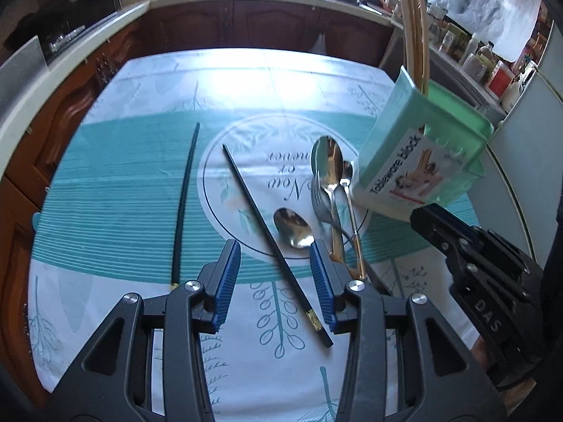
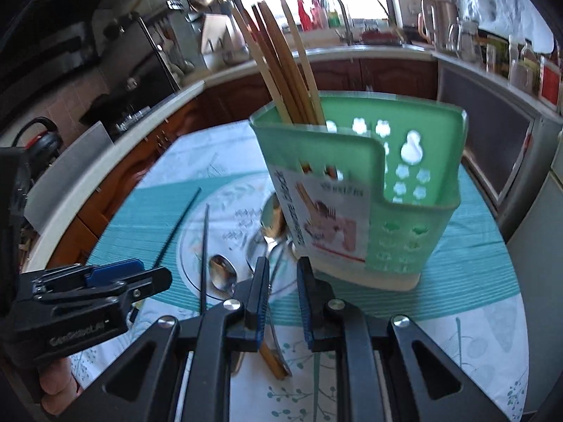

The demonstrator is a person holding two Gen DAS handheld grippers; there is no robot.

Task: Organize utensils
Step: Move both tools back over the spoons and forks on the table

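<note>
A: Starting at the left of the counter (image 1: 105, 161), what is still out?

B: Two black chopsticks. The left chopstick (image 1: 184, 204) lies alone on the teal cloth; the second chopstick (image 1: 274, 242) lies slanted across the printed circle, its near end passing between the blue pads of the left gripper (image 1: 274, 277). Those jaws stand wide apart and hold nothing; they hover over the chopstick rather than touching it, as far as I can tell.

A: And further right?

B: A cluster of metal cutlery: a small spoon (image 1: 293, 228), a fork (image 1: 322, 204), a large spoon (image 1: 329, 161) and a slim spoon (image 1: 348, 183), handles overlapping. Just beside them stands the green holder (image 1: 422, 140), upright, with several wooden chopsticks (image 1: 415, 35) already in its rear compartment.

A: The right gripper (image 2: 283, 295)?

B: Its jaws are parted, empty, aimed at the handles near the holder's base. A brown-handled piece (image 2: 272, 362) lies under them, apparently untouched.

A: So how far along?

B: Early, I judge. Only the wooden chopsticks are stowed; both black chopsticks and all the metal pieces remain on the cloth. The holder's front pocket looks empty.
</note>
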